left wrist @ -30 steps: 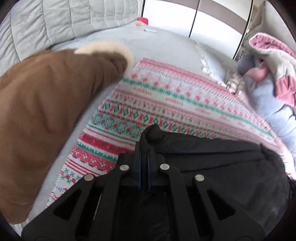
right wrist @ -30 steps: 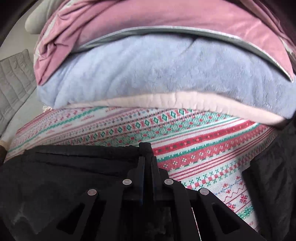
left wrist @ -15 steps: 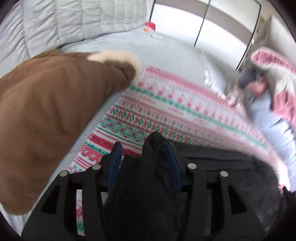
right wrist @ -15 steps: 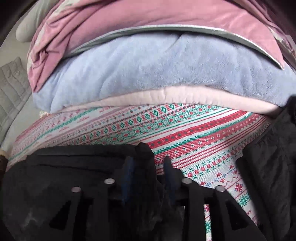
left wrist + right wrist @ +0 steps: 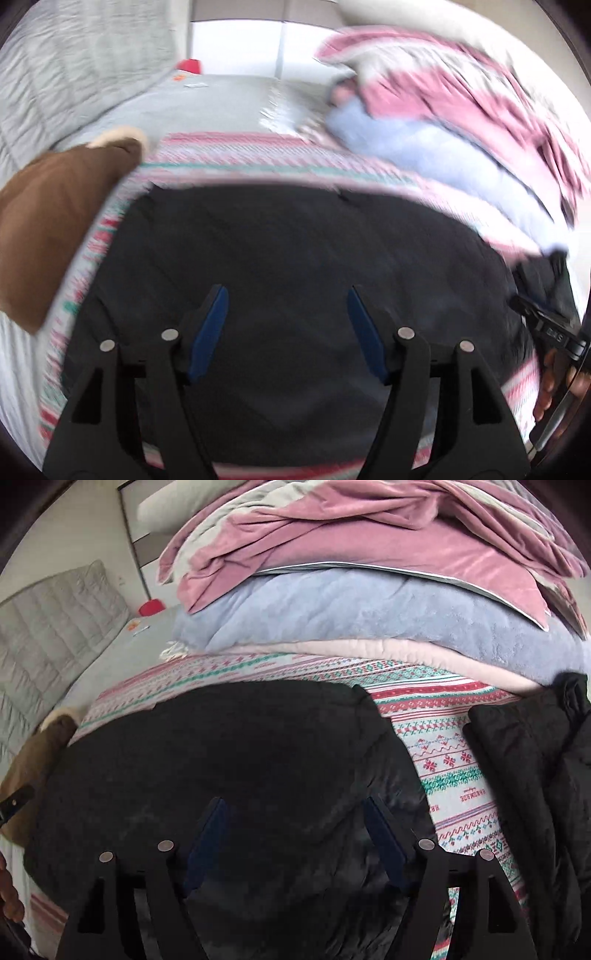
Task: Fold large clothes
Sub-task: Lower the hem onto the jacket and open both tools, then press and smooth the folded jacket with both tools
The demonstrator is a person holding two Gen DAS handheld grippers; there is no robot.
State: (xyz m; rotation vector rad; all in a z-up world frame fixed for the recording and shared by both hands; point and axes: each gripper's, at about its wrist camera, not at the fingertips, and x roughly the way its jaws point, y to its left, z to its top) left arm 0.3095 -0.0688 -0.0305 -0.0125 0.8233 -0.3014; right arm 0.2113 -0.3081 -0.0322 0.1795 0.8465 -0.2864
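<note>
A black garment [image 5: 295,251] lies folded flat on the patterned red, green and white blanket [image 5: 229,162]; it also shows in the right wrist view [image 5: 221,760]. My left gripper [image 5: 288,295] is open and empty, above the garment's near part. My right gripper [image 5: 295,805] is open and empty over the garment's near right part. The right gripper's body shows at the right edge of the left wrist view [image 5: 554,332]. The left wrist view is blurred.
A brown coat with a cream fur trim [image 5: 55,214] lies left of the blanket [image 5: 461,768]. A pile of lilac and pink bedding [image 5: 369,590] lies beyond it. Another black garment [image 5: 535,775] lies at the right. A grey quilted headboard [image 5: 48,627] stands far left.
Both grippers opened and let go of the black garment's far edge, then pulled back and up. The garment now lies spread flat on the blanket.
</note>
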